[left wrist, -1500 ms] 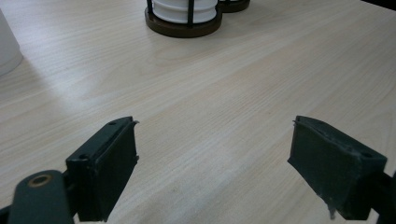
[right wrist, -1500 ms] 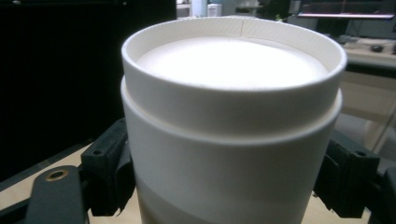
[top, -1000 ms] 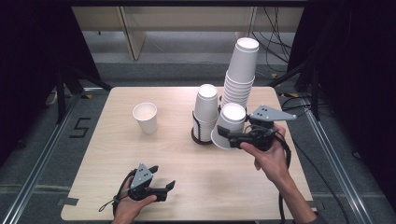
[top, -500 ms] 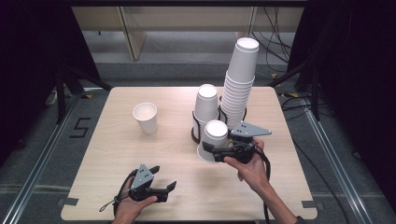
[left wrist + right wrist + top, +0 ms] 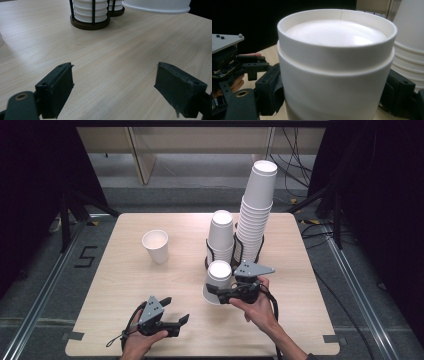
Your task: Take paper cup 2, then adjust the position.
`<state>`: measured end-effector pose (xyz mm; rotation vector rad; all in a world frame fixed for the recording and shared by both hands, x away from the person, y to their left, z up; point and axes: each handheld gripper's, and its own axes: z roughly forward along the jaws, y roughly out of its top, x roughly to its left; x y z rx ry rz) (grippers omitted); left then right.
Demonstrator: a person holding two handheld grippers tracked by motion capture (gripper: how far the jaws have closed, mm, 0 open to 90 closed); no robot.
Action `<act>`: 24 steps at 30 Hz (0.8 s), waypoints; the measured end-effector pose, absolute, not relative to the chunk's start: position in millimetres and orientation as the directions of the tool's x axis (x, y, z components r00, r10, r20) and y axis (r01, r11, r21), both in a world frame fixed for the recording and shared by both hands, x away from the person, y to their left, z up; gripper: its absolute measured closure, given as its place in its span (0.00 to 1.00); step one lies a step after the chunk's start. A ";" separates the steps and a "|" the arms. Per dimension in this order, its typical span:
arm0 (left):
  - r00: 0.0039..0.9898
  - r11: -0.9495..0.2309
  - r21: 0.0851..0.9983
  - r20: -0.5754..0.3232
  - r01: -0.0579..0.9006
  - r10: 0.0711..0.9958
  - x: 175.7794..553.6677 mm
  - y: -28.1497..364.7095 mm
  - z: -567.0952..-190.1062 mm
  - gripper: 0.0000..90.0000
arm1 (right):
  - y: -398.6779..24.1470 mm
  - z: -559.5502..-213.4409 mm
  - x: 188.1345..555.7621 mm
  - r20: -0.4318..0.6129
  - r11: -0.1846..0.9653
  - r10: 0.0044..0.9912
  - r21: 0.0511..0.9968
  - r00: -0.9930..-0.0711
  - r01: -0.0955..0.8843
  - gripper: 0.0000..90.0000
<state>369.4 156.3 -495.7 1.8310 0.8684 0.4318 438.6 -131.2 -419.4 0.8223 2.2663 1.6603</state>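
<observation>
My right gripper (image 5: 215, 292) is shut on an upside-down white paper cup (image 5: 218, 279), its black jaws pressing on both sides of the cup's wall (image 5: 337, 72). The cup hangs just in front of the cup holders, and its wide rim (image 5: 156, 6) floats a little above the table. Near the table's front edge my left gripper (image 5: 176, 309) rests in the hand with its jaws apart and only bare wood between them (image 5: 113, 87). It is also in the right gripper view, at the left (image 5: 227, 62).
A short stack of upturned cups (image 5: 221, 235) and a tall one (image 5: 257, 210) stand in black wire holders (image 5: 90, 15) behind the held cup. A single upright cup (image 5: 155, 246) stands at the left middle of the wooden table (image 5: 125, 285).
My right hand has carried the cup down, to the left and toward the front of the table, away from the tall stack. The left gripper has stayed put.
</observation>
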 end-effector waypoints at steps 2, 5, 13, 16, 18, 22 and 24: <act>0.681 -0.210 0.909 -0.102 0.361 0.725 369.5 156.2 -495.9 0.16 | -128.5 -422.6 437.0 0.153 0.219 0.547 0.923 -0.823 0.317 0.22; 0.679 -0.206 0.910 -0.104 0.360 0.727 368.8 155.8 -495.5 0.16 | -123.9 -426.7 435.1 0.131 0.239 0.541 0.923 -0.830 0.301 0.22; 0.691 -0.178 0.931 -0.099 0.317 0.716 364.9 155.4 -492.0 0.16 | -112.9 -432.3 430.6 0.141 0.249 0.515 0.919 -0.846 0.305 0.22; 0.712 -0.164 0.944 -0.096 0.288 0.695 361.9 152.8 -490.2 0.16 | -108.8 -433.0 426.6 0.169 0.241 0.501 0.915 -0.849 0.324 0.22; 0.720 -0.169 0.946 -0.087 0.276 0.688 360.2 151.0 -488.8 0.16 | -107.7 -432.5 426.7 0.139 0.259 0.497 0.919 -0.857 0.299 0.22; 0.734 -0.155 0.957 -0.079 0.247 0.675 358.8 145.7 -487.4 0.16 | -102.3 -432.6 424.8 0.144 0.254 0.488 0.920 -0.861 0.298 0.22; 0.736 -0.155 0.957 -0.078 0.243 0.672 358.6 143.0 -487.9 0.16 | -98.8 -433.5 423.5 0.148 0.254 0.479 0.920 -0.865 0.299 0.22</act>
